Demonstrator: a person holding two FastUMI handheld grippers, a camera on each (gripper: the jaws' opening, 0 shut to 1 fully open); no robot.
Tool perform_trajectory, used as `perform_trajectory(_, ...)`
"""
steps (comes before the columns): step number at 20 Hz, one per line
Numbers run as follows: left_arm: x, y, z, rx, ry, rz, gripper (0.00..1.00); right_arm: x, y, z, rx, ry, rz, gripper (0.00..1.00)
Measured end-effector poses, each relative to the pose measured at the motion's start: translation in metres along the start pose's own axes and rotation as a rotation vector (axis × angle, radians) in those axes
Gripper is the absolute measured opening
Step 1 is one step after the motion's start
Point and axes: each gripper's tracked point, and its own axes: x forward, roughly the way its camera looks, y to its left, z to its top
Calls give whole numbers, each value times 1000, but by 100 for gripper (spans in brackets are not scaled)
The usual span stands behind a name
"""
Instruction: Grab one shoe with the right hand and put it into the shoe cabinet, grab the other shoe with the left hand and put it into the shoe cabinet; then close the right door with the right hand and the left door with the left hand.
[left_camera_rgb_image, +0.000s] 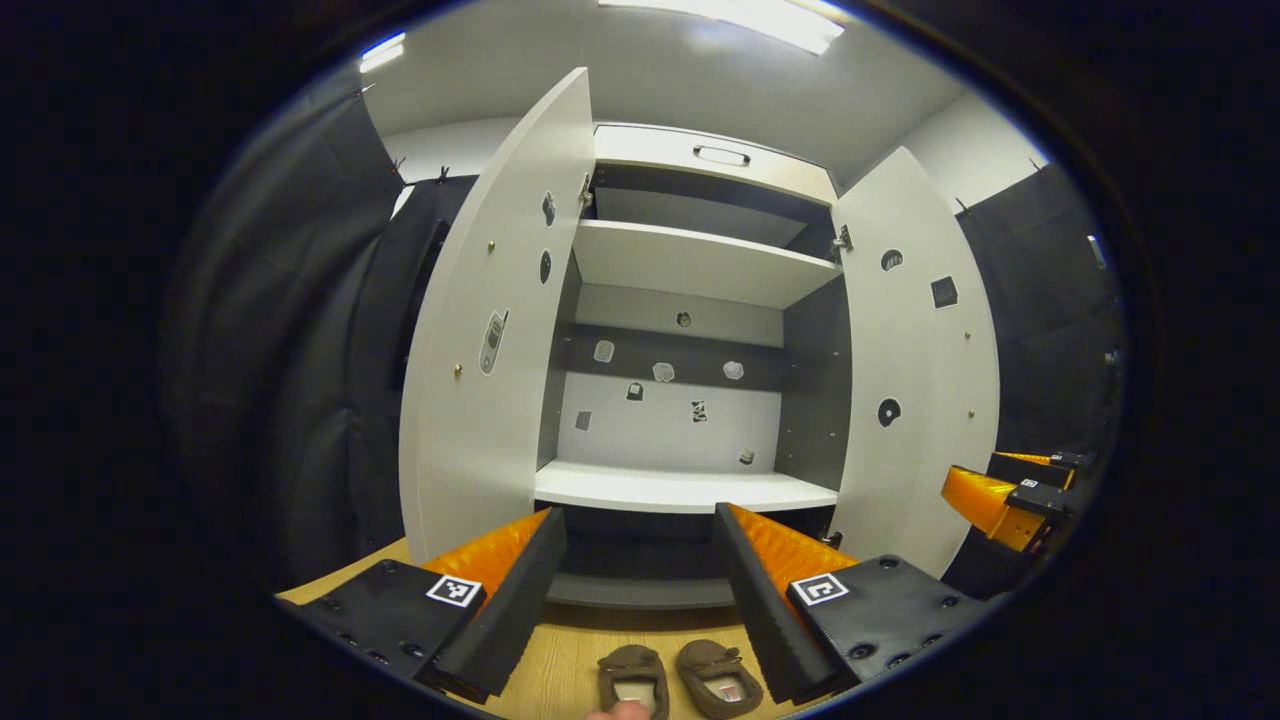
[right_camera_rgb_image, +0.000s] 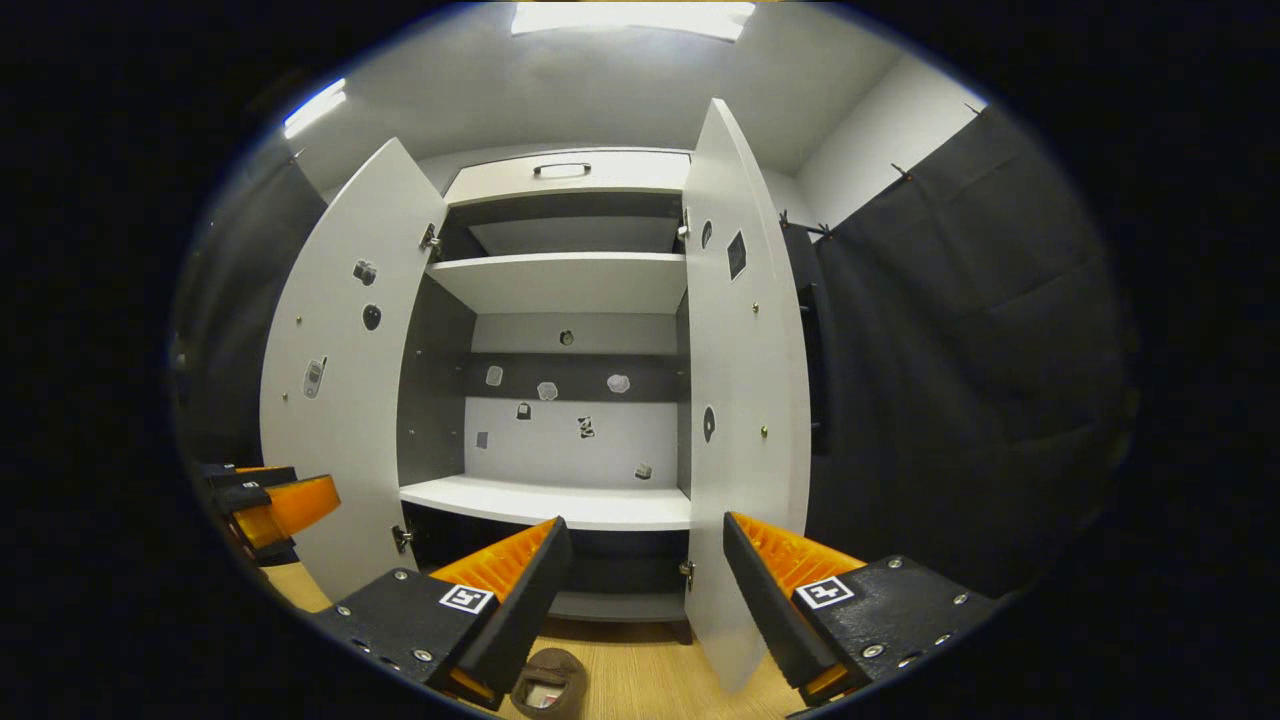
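Here, nearest the cameras, both grippers are spread wide with nothing between the fingers. The left gripper (left_camera_rgb_image: 640, 580) hangs over the wooden floor (left_camera_rgb_image: 560, 665), and the pair of brown shoes (left_camera_rgb_image: 678, 680) sits side by side just below and between its fingers, openings up, toes pointing toward the cabinet. A fingertip (left_camera_rgb_image: 622, 711) pokes in at the bottom edge by the left-hand shoe; whether it touches is unclear. The right gripper (right_camera_rgb_image: 640, 585) is also agape, with one shoe (right_camera_rgb_image: 550, 682) just under its left finger at the view's bottom. The wide jaws likely fit a top-down grab across a shoe, not yet begun.

Each view catches the other gripper off to the side, apart from the shoes, so the arms probably flank the pair to keep reach lanes separate.

Farther on stands the shoe cabinet (left_camera_rgb_image: 690, 265) with both doors swung fully out: left door (left_camera_rgb_image: 490, 330) and right door (left_camera_rgb_image: 920, 350), leaving the opening free for loading. The lower shelf (left_camera_rgb_image: 680, 490) is bare and sits nearest the shoes' height, so it seems the obvious drop spot; an upper shelf (left_camera_rgb_image: 700, 262) is above. Small stickers dot the back panel and doors. Behind hangs dark cloth wall (right_camera_rgb_image: 950, 350).

Task judged at the start: no shoe lifted, doors still open.
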Motion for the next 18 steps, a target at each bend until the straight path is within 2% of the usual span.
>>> perform_trajectory(5, -4, 2, 3, 11, -5, 7, 96, 4, 3, -1, -20, 4, 6, 94)
perform_trajectory(11, -8, 7, 2, 19, -2, 13, 96, 30, 19, -12, -33, 20, 41, 94)
perform_trajectory(14, -10, 12, 2, 29, -1, 24, 96, 50, 33, -40, -36, 66, 71, 94)
perform_trajectory(15, -10, 13, 3, 33, -2, 29, 99, 55, 37, -55, -34, 94, 83, 94)
perform_trajectory(18, -11, 18, 3, 35, -2, 38, 94, 70, 47, -106, -32, 191, 100, 94)
